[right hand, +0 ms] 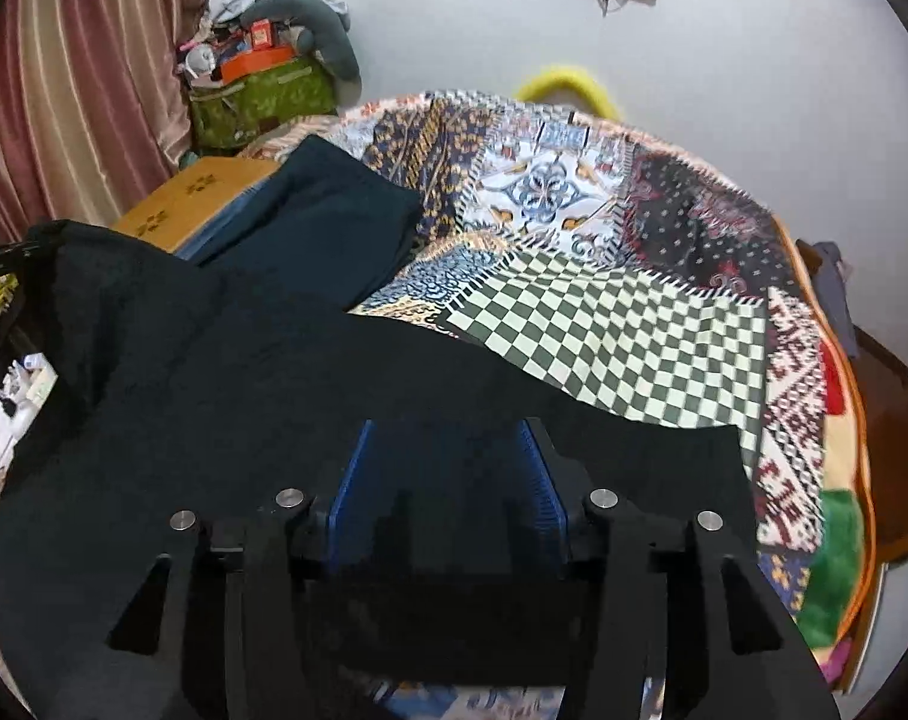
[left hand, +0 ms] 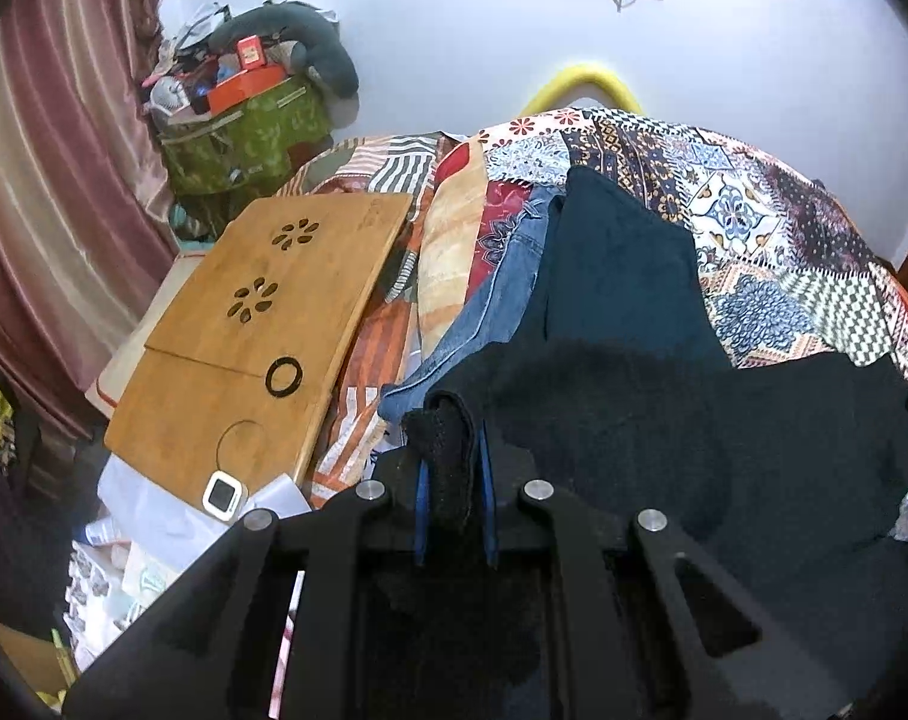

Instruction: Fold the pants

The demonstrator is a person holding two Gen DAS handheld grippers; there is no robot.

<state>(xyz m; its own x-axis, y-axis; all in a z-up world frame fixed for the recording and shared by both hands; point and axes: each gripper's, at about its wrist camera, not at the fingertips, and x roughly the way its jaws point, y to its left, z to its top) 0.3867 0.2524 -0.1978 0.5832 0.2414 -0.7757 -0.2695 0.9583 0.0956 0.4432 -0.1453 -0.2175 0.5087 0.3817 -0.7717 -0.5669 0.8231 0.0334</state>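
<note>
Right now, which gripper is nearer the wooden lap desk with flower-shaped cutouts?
Left. The left gripper, shut on a bunched edge of the black pants, sits just beside the lap desk. The right gripper, jaws apart over the pants, is farther off across the cloth.

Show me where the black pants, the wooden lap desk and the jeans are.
black pants [left hand: 622,420], left wrist view, middle of cloth.
wooden lap desk [left hand: 262,324], left wrist view, top board.
jeans [left hand: 490,300], left wrist view, blue leg.

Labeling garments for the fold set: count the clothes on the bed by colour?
Black pants, one corner pinched in the left tongs: 1
Dark teal folded garment: 1
Blue jeans: 1
Total: 3
</note>
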